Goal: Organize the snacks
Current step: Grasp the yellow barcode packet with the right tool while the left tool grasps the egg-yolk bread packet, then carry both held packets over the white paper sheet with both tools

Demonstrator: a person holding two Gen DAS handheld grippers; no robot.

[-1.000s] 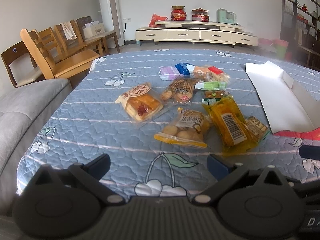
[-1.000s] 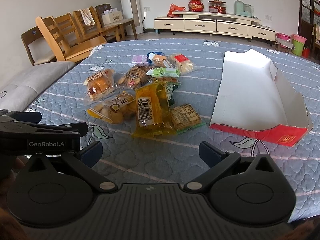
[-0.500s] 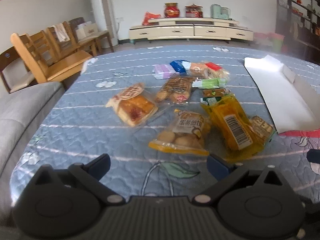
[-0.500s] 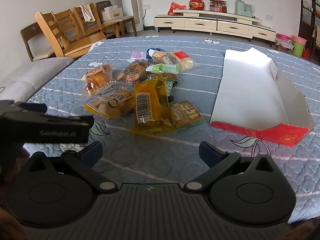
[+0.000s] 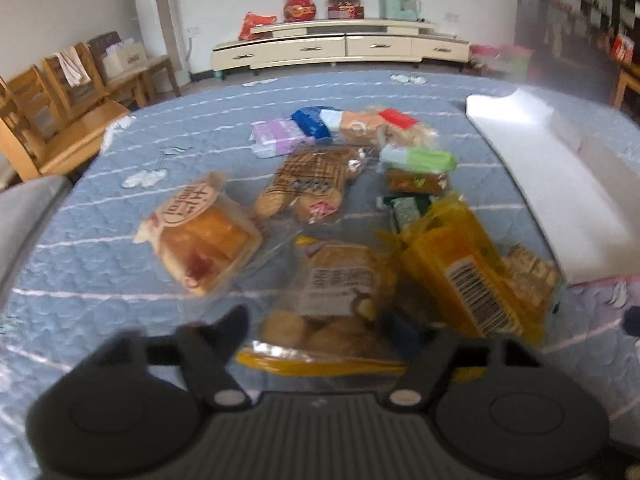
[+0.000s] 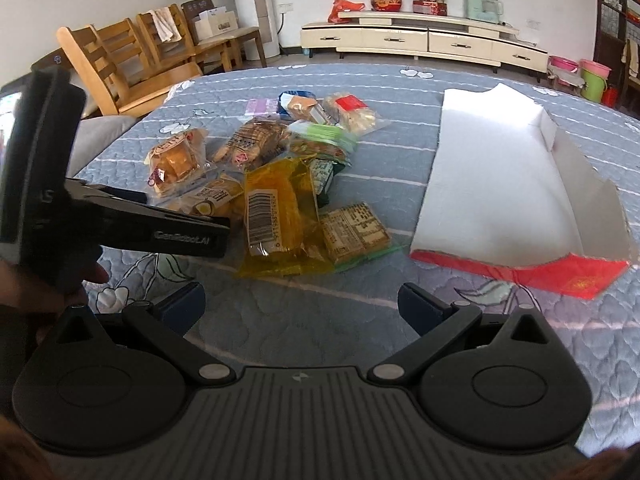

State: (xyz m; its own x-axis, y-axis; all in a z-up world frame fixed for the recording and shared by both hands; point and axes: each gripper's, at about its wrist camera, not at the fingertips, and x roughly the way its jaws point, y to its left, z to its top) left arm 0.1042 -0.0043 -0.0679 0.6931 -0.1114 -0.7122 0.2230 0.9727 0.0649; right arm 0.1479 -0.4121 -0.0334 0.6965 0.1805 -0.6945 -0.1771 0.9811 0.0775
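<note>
Several snack packs lie in a heap on the blue quilted table (image 5: 100, 280). My left gripper (image 5: 320, 328) points down at a clear bag of round cookies (image 5: 340, 280). Its jaws are closing, one on each side of the bag's near end, and I see no pad pressing on it. Beside that bag lie a yellow packet with a barcode (image 5: 460, 276), a bread pack (image 5: 200, 236) and a waffle biscuit bag (image 5: 308, 188). My right gripper (image 6: 302, 306) stands open over bare quilt, in front of the yellow packet (image 6: 280, 216). An open white box with a red front (image 6: 500, 184) lies to the right.
In the right wrist view the left gripper's finger (image 6: 180, 236) crosses in from the left, with a hand below it. Wooden chairs (image 6: 120, 68) and a grey sofa (image 5: 24, 208) stand past the table's left edge. A low cabinet (image 6: 420, 40) lines the far wall.
My left gripper has moved forward and down onto the heap, and its jaws have narrowed around the round cookie bag. My right gripper has crept slightly forward and stays open.
</note>
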